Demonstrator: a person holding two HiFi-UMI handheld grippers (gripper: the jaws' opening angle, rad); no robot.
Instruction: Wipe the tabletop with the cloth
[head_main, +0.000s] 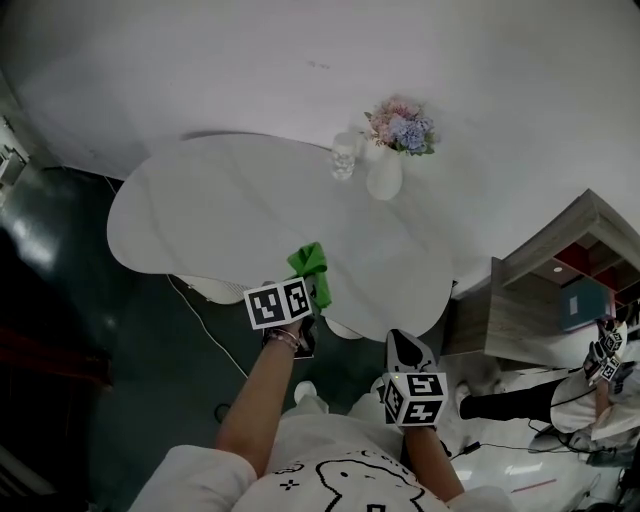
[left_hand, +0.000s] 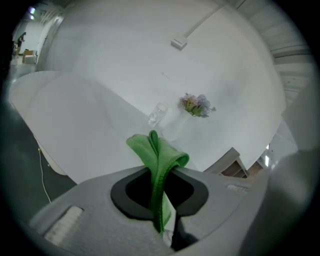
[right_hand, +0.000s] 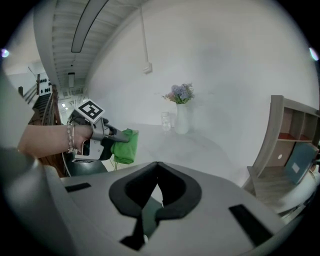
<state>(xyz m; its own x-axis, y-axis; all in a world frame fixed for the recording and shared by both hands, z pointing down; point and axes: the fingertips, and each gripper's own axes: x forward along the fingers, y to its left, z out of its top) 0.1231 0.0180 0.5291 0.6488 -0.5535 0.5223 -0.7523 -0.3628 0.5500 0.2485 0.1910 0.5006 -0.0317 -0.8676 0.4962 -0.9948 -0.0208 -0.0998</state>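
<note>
Cloth (left_hand: 159, 156) — pinched in left gripper (head_main: 314, 288); long axis fwd, twd tabletop (head_main: 210, 215).

Even, soft indoor light, faint shadows, strong fisheye bending, dark vignetted corners, slightly hazy detail

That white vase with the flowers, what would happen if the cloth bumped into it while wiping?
The white vase looks tall with a narrow neck, and the flowers spread wider than it, so it is probably top-heavy and apt to tip. It looks like glazed ceramic, so likely fragile. On the smooth tabletop a low nudge might slide it instead.
</note>
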